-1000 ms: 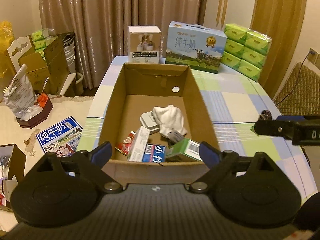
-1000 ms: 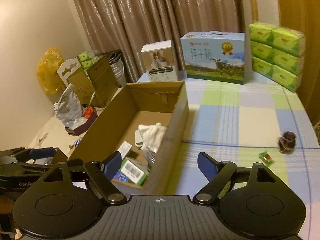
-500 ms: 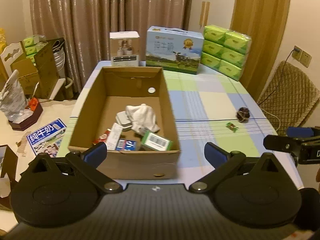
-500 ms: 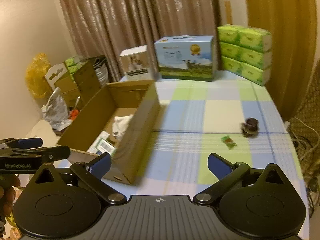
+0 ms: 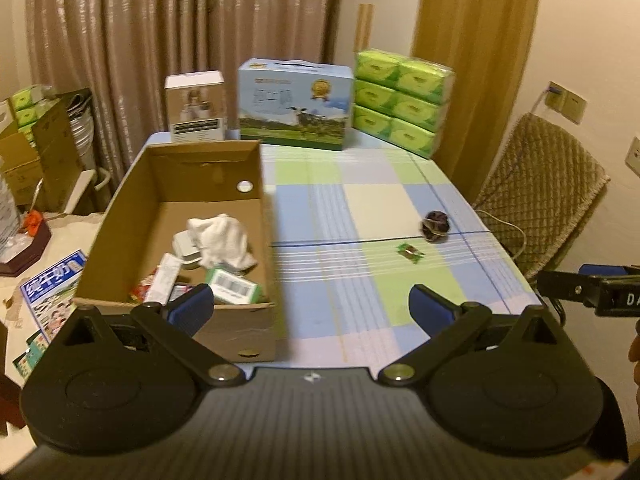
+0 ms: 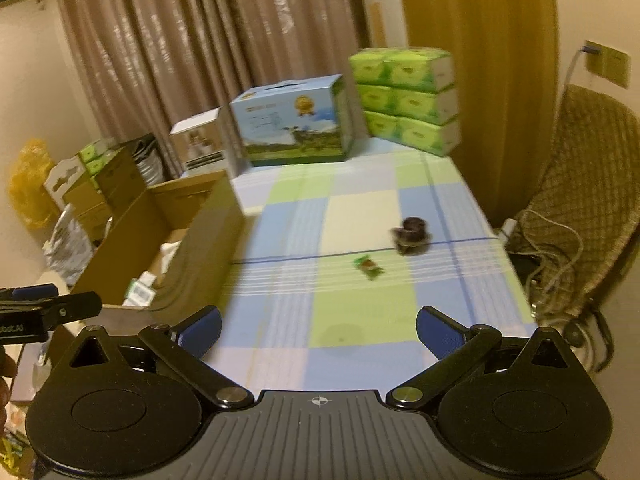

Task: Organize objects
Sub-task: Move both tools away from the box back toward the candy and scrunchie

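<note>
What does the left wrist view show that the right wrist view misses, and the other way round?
Only the left wrist view looks down into the cardboard box, showing the white cloth, the barcode carton and the small packets beside it; it also catches the blue leaflet on the floor.

Only the right wrist view shows the yellow bag and the tangle of cables by the chair.

Both show the checked tablecloth, the green wrapper, the dark round object, the milk carton and the green tissue packs. Each tool is open and empty.
</note>
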Demonstrator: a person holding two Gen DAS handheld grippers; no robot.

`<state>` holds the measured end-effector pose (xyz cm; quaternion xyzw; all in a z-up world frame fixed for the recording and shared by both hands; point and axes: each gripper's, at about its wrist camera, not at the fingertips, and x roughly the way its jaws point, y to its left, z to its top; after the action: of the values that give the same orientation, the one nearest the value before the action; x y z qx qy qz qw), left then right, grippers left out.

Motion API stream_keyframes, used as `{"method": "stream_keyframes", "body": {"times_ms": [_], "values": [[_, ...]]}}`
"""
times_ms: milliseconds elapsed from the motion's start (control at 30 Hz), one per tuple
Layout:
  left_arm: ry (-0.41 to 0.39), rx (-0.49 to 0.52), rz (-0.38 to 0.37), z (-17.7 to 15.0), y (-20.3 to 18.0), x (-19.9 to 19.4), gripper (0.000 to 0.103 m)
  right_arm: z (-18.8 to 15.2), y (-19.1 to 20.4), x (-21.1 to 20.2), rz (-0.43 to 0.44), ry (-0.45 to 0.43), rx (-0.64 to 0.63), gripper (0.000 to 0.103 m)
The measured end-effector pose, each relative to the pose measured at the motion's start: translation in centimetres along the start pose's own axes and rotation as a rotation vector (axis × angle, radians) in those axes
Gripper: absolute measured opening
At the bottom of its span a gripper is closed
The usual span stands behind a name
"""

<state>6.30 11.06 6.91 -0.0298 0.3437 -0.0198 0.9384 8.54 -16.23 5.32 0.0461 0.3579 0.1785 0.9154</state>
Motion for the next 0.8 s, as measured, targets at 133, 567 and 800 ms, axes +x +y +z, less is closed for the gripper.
{"method": "stream_keyframes", "body": {"times_ms": [133,567,800], "values": [[0.008,0.030,-0.029,0.2,-2.0,0.8,0.102,-0.1,-1.9,-0.5,-0.031,-0.006,0.025,0.101],[0.051,0.093,-0.075,0.0,-6.0,4.0,0.102,-0.4,-5.4,-0.4,-0.068,0.005,0.076,0.101],[0.066,0.106,-0.083,0.0,-7.2,5.3,0.102,-0.6,-6.6,0.2,-0.075,0.018,0.095,0.101]]}}
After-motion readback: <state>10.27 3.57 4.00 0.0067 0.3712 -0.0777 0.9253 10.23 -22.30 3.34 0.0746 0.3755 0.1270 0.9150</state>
